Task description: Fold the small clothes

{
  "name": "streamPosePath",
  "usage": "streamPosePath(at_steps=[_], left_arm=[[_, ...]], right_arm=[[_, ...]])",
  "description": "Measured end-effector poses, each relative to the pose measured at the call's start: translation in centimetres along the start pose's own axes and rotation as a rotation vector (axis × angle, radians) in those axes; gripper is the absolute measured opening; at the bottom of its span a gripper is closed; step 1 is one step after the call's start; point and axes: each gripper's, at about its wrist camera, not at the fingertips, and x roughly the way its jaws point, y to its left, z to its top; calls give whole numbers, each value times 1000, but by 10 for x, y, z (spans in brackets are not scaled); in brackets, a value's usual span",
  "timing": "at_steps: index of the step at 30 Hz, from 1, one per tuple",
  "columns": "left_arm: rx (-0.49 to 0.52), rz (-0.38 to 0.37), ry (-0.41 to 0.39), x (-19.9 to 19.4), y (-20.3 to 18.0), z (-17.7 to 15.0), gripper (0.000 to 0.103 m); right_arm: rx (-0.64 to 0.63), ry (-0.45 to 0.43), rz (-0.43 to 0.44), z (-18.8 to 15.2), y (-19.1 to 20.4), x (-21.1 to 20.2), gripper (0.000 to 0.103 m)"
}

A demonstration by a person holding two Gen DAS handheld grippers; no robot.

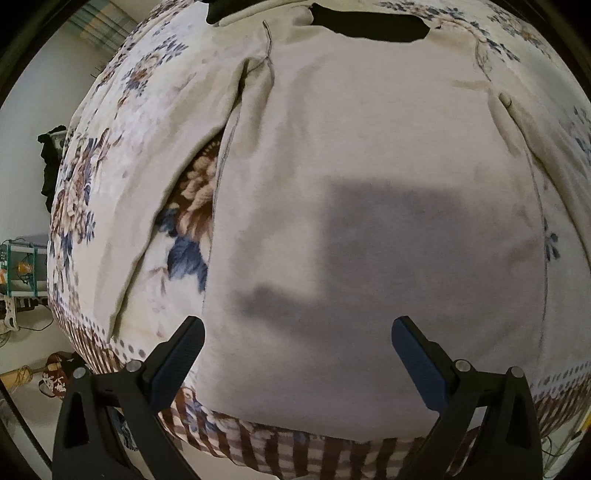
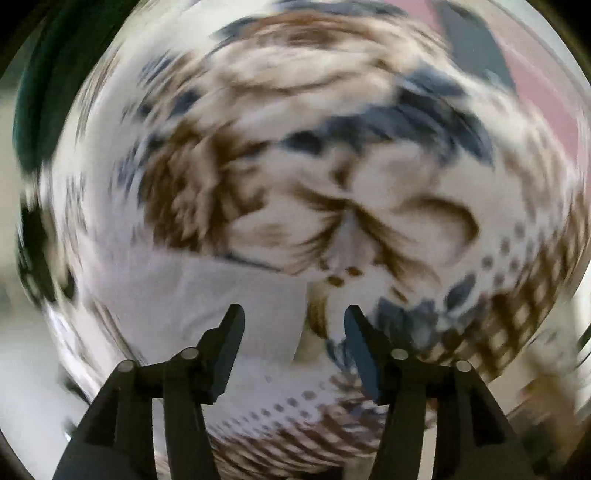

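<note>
A cream long-sleeved top (image 1: pixel 369 155) lies spread flat on a floral blanket (image 1: pixel 122 122), hem toward me, its left sleeve (image 1: pixel 162 177) angled out to the side. My left gripper (image 1: pixel 297 326) hovers open and empty just above the hem, its shadow on the cloth. The right wrist view is motion-blurred. It shows my right gripper (image 2: pixel 293 314) open and empty over the blanket's flower print (image 2: pixel 295 166), with a pale piece of the top (image 2: pixel 207 302) below its left finger (image 2: pixel 227 350).
The blanket covers a bed whose striped brown border (image 1: pixel 295 454) marks the near edge. A dark object (image 1: pixel 369 26) lies past the top's neckline. Left of the bed are the floor, slippers (image 1: pixel 55 373), a teal rack (image 1: pixel 22 266) and dark clothes (image 1: pixel 50 166).
</note>
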Motion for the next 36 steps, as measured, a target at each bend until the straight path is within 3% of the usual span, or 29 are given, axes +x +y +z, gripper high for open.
streamPosePath(at_steps=[4, 7, 8, 9, 10, 13, 16, 19, 22, 25, 30, 33, 36], left_arm=[[-13, 3, 17, 5, 1, -2, 103], [-21, 8, 17, 5, 0, -2, 103], [-21, 9, 17, 5, -1, -2, 103], [-20, 7, 16, 5, -1, -2, 103], [-19, 7, 16, 5, -2, -2, 103], [-22, 6, 19, 3, -4, -1, 103], [-38, -4, 15, 1, -1, -1, 103], [-45, -5, 15, 3, 1, -1, 103], [-63, 2, 19, 5, 6, -1, 103], [-98, 8, 17, 5, 16, -3, 103], [-171, 14, 19, 5, 46, -12, 103], [-234, 20, 37, 10, 72, -24, 103], [-310, 47, 60, 18, 108, -40, 103]], right_arm=[[206, 29, 192, -1, -38, 32, 59], [252, 31, 290, -7, -34, 53, 59], [230, 19, 297, -11, -24, 59, 48], [193, -3, 299, -14, -14, 60, 30], [163, -5, 278, -14, -7, 61, 5], [128, -53, 236, -18, 4, 56, 4], [190, -140, 254, -14, -11, 32, 4], [182, -135, 263, -8, -15, 22, 4], [142, -122, 267, -6, 7, 18, 4], [51, -137, 282, -12, 49, 5, 4], [-209, -105, 315, -56, 168, -4, 4], [-435, -25, 281, -106, 252, 16, 4], [-706, 75, 185, -184, 337, 68, 4]])
